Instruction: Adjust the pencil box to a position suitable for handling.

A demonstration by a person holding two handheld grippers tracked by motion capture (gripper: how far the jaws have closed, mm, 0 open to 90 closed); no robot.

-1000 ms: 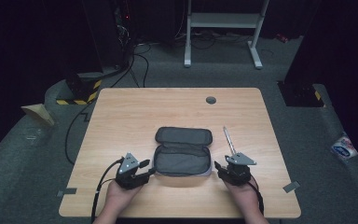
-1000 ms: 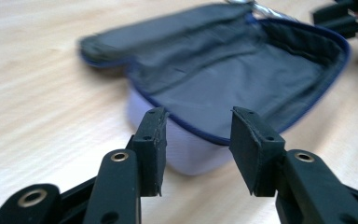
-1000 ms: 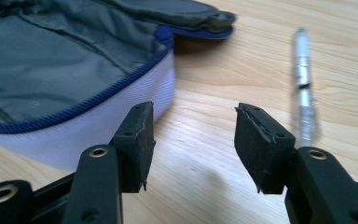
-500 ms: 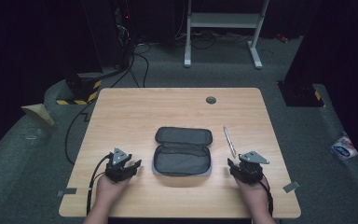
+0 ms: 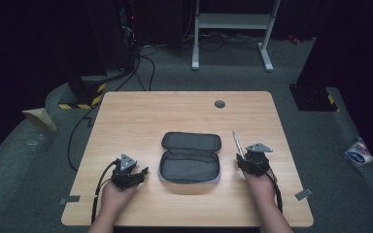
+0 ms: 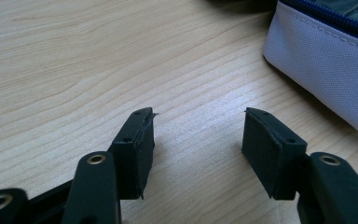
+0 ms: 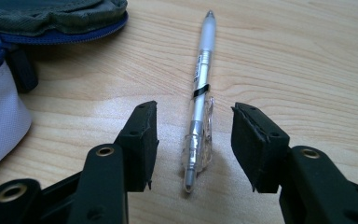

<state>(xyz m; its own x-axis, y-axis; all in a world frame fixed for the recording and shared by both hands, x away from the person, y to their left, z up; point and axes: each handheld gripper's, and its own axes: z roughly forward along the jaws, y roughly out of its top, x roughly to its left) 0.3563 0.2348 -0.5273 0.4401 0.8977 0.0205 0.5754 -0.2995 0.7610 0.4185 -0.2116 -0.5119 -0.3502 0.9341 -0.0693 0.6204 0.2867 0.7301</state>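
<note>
Two grippers at the lower edge of the high view, one each side of the open pencil case (image 5: pixel 190 158) lying mid-table (image 5: pixel 141 116).

Right gripper (image 7: pixel 194 142): jaws apart, straddling the pen (image 7: pixel 200 88); pads clear of the barrel on both sides, nothing clamped yet. In the high view the pen (image 5: pixel 236 143) lies at centre right of the frame, just beside the case's right end, pointing up the frame from the right gripper (image 5: pixel 249 162).

Left gripper (image 6: pixel 198 140): jaws wide apart and just been opening, bare wood between them, nothing held. The case's white side wall and blue zip (image 6: pixel 326 60) sit at the upper right of its own view, near but not touching. In the high view the left gripper (image 5: pixel 128 175) rests at lower left of the case.

Step in hand, as judged: grasp the pen. To do it well:
- Keep the barrel centred between the pads.
- Close across the clip section, where the body is widest.
- Lower until the pads reach the wood, or the pen may roll out.

Writing: a small label on the barrel above the black band; too small to read. No brand legible on the case.
</note>
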